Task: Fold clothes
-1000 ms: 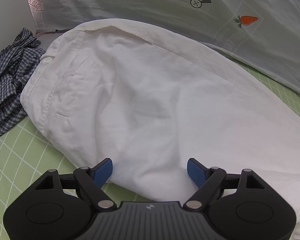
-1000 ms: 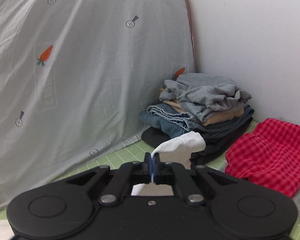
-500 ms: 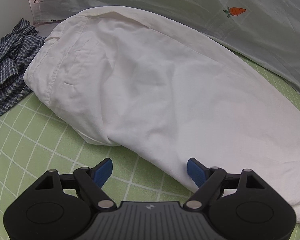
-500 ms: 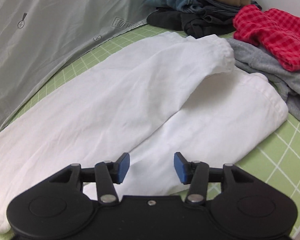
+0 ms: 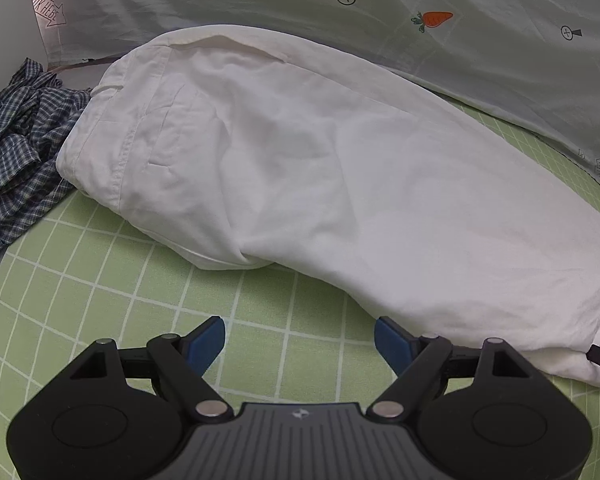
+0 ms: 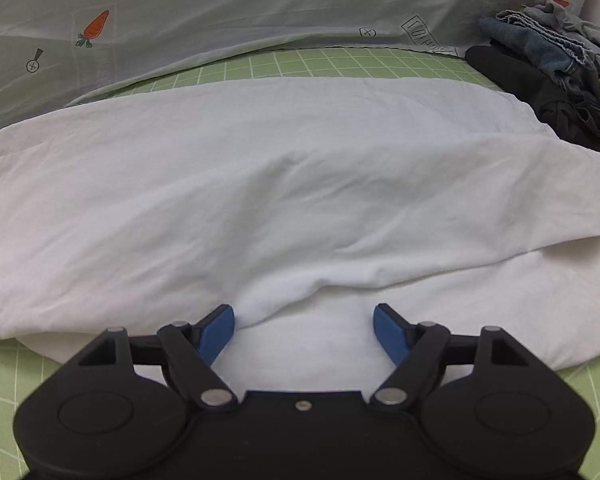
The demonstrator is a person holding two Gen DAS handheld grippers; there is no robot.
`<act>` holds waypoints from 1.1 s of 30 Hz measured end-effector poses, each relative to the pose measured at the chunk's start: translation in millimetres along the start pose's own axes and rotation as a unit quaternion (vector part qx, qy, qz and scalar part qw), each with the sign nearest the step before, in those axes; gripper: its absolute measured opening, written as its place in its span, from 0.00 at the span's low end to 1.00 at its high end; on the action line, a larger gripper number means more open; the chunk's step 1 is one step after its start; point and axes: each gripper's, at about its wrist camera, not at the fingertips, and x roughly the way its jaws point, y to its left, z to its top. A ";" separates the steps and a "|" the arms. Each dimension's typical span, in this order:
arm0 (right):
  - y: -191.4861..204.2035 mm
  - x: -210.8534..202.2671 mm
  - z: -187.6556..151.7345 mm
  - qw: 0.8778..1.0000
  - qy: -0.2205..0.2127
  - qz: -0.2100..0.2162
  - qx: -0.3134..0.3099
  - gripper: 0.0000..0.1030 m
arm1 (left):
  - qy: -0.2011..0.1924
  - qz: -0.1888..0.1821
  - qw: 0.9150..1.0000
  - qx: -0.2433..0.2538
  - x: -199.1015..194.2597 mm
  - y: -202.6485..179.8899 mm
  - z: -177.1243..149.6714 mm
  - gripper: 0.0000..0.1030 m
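Since the white trousers [image 5: 340, 168] run lengthwise between us, our right hand-held gripper [image 6: 304, 330] sits over them, left hand-held gripper [image 5: 299, 340] just short, both spread apart, empty.

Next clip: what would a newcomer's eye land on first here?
The big white garment sprawled across the green grid mat, with one layer folded over another. Both the left gripper and right gripper are open near its edge. A carrot-print sheet hangs behind.
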 end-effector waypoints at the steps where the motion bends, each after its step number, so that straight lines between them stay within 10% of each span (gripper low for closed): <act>1: 1.8 -4.4 -8.9 1.000 0.006 -0.001 -0.005 0.82 | 0.002 -0.001 1.000 0.001 -0.9 2.6 -3.6 0.80; 19: 101.7 -16.4 7.8 0.996 -0.026 -0.002 -0.090 0.90 | 0.026 -0.058 0.987 0.148 12.3 -32.1 -25.6 0.80; 33: 117.5 6.9 97.7 0.995 -0.094 0.013 0.037 0.90 | -0.045 0.015 0.999 0.019 23.7 36.4 54.8 0.80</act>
